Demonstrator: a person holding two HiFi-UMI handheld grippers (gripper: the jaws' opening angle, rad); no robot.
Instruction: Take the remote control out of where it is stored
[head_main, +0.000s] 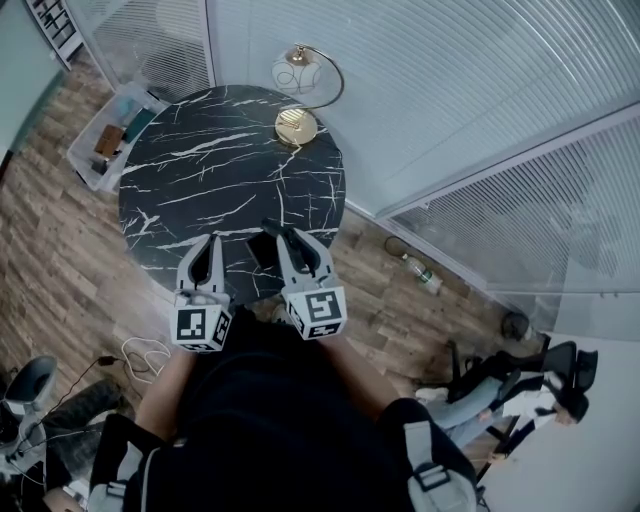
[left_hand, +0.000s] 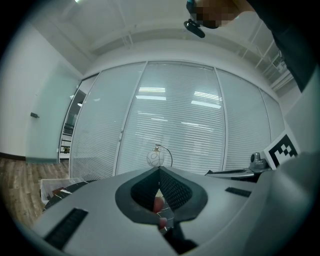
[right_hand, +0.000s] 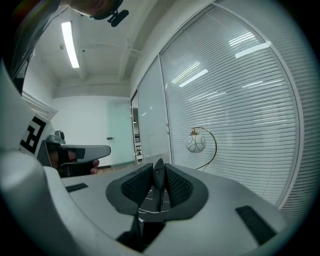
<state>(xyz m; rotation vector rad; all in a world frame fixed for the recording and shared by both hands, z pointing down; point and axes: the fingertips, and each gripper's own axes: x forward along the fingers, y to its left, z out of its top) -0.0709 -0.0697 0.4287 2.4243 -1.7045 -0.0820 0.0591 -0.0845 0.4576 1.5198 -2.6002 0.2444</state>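
A round black marble table (head_main: 210, 170) stands in front of me in the head view. Over its near edge, my right gripper (head_main: 274, 233) is shut on a thin black remote control (head_main: 262, 252), which hangs to the left of the jaws above the tabletop. In the right gripper view the remote control (right_hand: 158, 187) shows edge-on, pinched between the ribbed pads (right_hand: 176, 186) of the right gripper (right_hand: 159, 172). My left gripper (head_main: 207, 250) hovers beside it to the left, over the table's rim. In its own view the left gripper (left_hand: 159, 172) has its pad tips together, and I see nothing held.
A gold arc lamp with a white globe (head_main: 297, 90) stands at the table's far edge. A clear plastic box (head_main: 110, 135) sits on the wood floor to the left, with white cable (head_main: 145, 352) nearer me. Blinds behind glass walls run to the right. A person sits in a chair (head_main: 510, 390).
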